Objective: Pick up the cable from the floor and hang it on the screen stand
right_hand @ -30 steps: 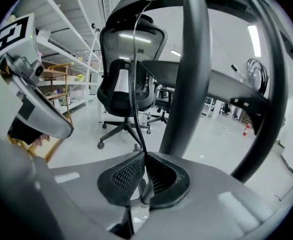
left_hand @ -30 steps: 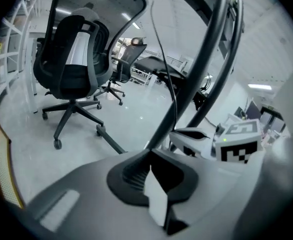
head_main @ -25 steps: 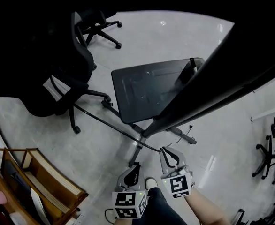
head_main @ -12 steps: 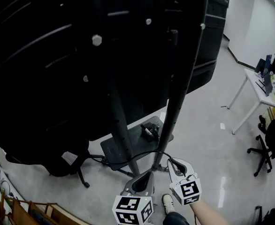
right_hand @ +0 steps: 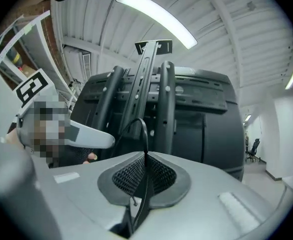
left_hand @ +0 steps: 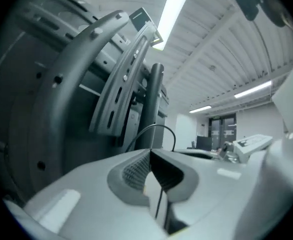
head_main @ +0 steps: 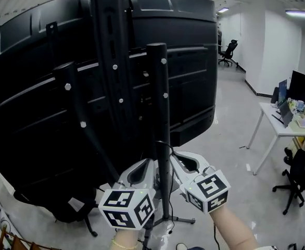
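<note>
The back of a large black screen (head_main: 38, 92) on its stand fills the head view. The stand has a tall centre column (head_main: 111, 61) and a round upright post (head_main: 160, 98). Both grippers are raised side by side in front of that post. My left gripper (head_main: 144, 166) and right gripper (head_main: 179, 159) each pinch the thin black cable (head_main: 165, 146), which arcs between their tips. In the left gripper view the cable (left_hand: 160, 128) loops up from the shut jaws (left_hand: 150, 153). Seen from the right gripper, the cable (right_hand: 139, 125) rises from the shut jaws (right_hand: 146, 155) towards the post (right_hand: 167, 104).
A white desk (head_main: 283, 128) with monitors stands at the right, with black office chairs (head_main: 298, 177) beside it. Another chair (head_main: 228, 51) is far down the room. A black chair base (head_main: 72, 212) sits low at the left, under the screen.
The head view has swung up from the floor and stand base to the screen's back. Both grippers have risen with the cable, closer to the upright post.
</note>
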`<state>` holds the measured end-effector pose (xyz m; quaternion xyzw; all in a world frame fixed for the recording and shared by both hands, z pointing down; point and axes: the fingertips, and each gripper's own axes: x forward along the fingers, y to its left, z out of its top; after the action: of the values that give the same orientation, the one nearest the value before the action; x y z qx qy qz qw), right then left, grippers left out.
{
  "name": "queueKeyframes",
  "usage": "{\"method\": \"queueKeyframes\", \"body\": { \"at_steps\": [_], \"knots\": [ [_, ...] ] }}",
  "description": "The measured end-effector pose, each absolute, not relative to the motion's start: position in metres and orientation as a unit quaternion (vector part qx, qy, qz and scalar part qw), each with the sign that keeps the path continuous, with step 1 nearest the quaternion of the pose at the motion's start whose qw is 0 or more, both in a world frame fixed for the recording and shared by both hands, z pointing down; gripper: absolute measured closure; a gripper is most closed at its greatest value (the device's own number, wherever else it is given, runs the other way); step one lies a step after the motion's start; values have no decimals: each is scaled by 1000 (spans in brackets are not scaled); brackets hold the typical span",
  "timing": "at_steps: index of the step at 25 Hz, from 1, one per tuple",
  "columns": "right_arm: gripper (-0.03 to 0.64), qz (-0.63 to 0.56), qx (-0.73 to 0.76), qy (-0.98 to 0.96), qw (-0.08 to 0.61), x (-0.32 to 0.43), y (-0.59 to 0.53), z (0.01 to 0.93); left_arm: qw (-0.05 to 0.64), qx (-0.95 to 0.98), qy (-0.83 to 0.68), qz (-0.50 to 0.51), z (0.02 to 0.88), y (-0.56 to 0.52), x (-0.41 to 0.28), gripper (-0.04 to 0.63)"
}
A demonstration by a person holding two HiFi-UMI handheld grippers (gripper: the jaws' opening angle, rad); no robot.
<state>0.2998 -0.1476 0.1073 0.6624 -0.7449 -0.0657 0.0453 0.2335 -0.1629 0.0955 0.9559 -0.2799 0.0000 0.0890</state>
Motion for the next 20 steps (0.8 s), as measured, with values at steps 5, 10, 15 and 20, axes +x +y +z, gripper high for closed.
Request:
{"method": "queueKeyframes", "body": {
  "at_steps": [5,10,15,20],
  "knots": [
    [601,-145,649,-746,35,316,-158,9,31,955,-289,-63,-2,-177,257,589],
    [601,-201,644,-738,22,334,-168,-77,-31,943,-314,-106,-88,-189,268,588],
    [601,-221,647,-729,27,358,-191,-137,-48,930,-339,-134,-150,-212,271,588],
    [600,-215,650,-727,47,366,-223,-165,-52,920,-365,-132,-184,-233,267,589]
  ]
}}
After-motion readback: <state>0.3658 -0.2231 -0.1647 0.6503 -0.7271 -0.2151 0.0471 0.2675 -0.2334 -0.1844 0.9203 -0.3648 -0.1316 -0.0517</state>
